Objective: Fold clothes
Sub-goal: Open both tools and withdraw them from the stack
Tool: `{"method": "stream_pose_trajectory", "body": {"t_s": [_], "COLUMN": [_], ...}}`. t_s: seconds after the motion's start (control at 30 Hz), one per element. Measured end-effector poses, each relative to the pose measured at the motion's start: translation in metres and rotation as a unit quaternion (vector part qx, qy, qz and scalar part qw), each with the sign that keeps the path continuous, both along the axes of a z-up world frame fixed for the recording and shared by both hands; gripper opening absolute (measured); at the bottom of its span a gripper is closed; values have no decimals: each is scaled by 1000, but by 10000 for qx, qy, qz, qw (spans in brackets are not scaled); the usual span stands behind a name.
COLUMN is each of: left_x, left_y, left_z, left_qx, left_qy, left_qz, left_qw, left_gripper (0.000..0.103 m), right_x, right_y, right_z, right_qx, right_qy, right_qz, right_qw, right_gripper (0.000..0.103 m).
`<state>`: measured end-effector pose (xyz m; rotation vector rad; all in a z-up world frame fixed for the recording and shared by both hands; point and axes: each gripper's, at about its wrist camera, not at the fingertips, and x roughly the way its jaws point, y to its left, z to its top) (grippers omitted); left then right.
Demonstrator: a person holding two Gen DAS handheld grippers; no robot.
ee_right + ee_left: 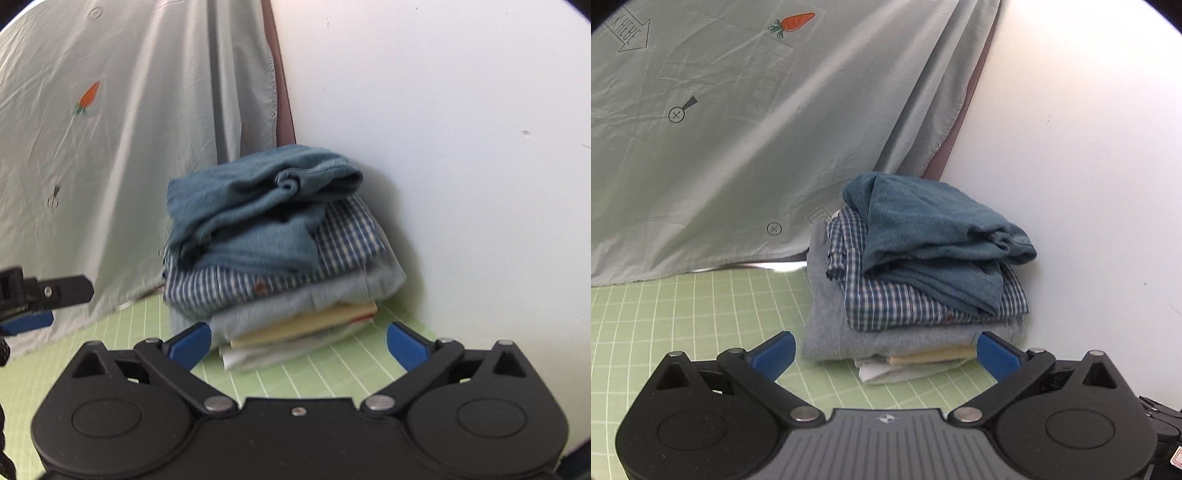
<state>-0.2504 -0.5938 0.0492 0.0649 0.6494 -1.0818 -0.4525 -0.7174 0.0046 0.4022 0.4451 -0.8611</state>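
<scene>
A stack of folded clothes (916, 280) stands on the green grid mat (683, 314) against the white wall. A teal garment (931, 236) lies on top, over a blue checked shirt (886, 302), a grey garment (849, 332) and pale cream and white pieces at the bottom. My left gripper (886, 354) is open and empty, close in front of the stack's base. In the right wrist view the same stack (273, 251) shows, teal garment (251, 206) on top. My right gripper (299, 343) is open and empty, just before the stack.
A pale green sheet with a carrot print (738, 129) hangs behind the mat on the left. A white wall (1089, 166) stands to the right of the stack. Part of the left gripper (33, 295) shows at the left edge of the right wrist view.
</scene>
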Motion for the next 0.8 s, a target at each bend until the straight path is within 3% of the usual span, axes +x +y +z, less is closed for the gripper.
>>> {"method": "stream_pose_trajectory", "body": {"t_s": [0.2, 0.8], "left_x": [-29, -60], "left_y": [27, 58], "left_z": [-13, -8], "left_qx": [414, 321], "left_qy": [-144, -241], "left_qz": [-5, -141], "left_qw": [9990, 9991], "left_gripper": [103, 103], "right_x": [-30, -64], "right_y": [38, 65], "right_z": [-3, 0], "right_qx": [11, 57], "right_qy": [78, -35], "right_qz": [-31, -292], "right_qw": [10000, 9996], "right_gripper": [103, 103]}}
